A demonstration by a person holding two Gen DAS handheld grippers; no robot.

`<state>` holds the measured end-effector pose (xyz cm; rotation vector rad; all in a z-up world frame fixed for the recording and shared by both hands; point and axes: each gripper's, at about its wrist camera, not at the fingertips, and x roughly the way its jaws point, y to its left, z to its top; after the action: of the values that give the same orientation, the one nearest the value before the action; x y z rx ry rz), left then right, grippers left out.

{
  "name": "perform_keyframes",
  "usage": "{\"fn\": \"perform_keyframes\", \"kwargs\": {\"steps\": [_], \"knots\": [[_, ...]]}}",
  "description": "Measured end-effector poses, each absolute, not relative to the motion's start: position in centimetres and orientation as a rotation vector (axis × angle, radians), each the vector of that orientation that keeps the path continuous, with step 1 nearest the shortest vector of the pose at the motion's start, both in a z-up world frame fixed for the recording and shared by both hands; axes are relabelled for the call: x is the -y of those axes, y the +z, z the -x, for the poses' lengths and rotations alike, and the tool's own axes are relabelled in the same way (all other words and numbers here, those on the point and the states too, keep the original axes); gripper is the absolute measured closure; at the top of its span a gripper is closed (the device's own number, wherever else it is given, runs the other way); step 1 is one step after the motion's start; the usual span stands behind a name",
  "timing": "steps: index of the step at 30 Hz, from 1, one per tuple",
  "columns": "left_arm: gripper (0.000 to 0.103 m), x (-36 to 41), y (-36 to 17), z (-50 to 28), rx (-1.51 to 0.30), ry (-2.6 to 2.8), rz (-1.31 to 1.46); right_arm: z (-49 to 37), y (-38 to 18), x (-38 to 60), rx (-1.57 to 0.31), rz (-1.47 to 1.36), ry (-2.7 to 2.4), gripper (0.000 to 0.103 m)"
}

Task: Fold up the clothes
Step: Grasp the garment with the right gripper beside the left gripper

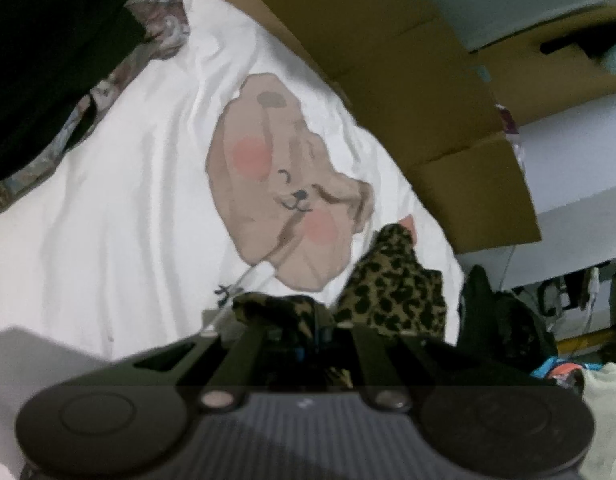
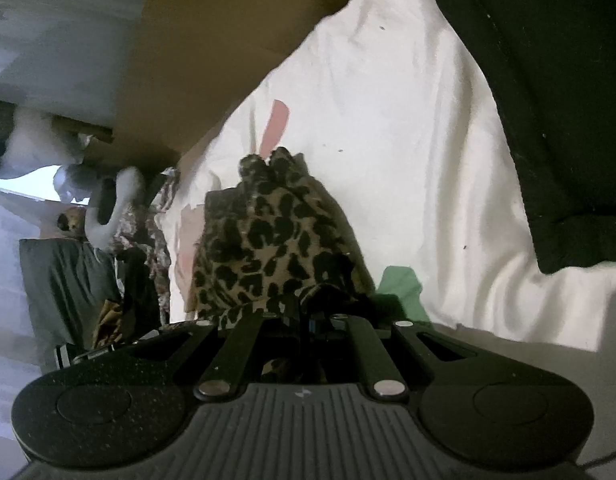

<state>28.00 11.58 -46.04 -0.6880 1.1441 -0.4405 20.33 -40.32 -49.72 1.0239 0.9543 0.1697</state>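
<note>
A leopard-print garment (image 1: 392, 292) is bunched up over a white sheet (image 1: 119, 216) printed with a tan bear face. My left gripper (image 1: 303, 332) is shut on one edge of the leopard-print garment, cloth pinched between its black fingers. In the right wrist view the leopard-print garment (image 2: 267, 240) hangs in a crumpled mound, and my right gripper (image 2: 308, 316) is shut on another edge of it. The fingertips of both grippers are mostly buried in the fabric.
A brown cardboard box (image 1: 388, 60) stands along the sheet's far side. A black garment (image 2: 548, 100) lies on the sheet at the right wrist view's upper right. A heap of dark and coloured clothes (image 1: 508, 320) sits beyond the sheet's edge. A grey cloth (image 2: 67, 280) hangs at left.
</note>
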Motion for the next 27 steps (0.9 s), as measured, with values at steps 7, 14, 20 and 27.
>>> {"fn": "perform_keyframes", "kwargs": {"steps": [7, 14, 20, 27], "knots": [[0.093, -11.5, -48.0, -28.4, -1.183, -0.429, 0.731, -21.2, -50.4, 40.2, -0.975, -1.029, 0.164, 0.095], [0.049, -11.9, -47.7, -27.0, -1.175, -0.484, 0.804, -19.7, -49.7, 40.4, -0.946, -1.083, 0.184, 0.056], [0.048, -11.4, -48.0, -25.7, -1.213, -0.51, 0.776, -18.3, -49.4, 40.2, -0.948, -1.105, 0.197, 0.052], [0.047, -11.0, -47.9, -25.6, -1.199, -0.517, 0.804, -18.4, -49.8, 39.2, -0.93, -1.148, 0.21, 0.043]]}}
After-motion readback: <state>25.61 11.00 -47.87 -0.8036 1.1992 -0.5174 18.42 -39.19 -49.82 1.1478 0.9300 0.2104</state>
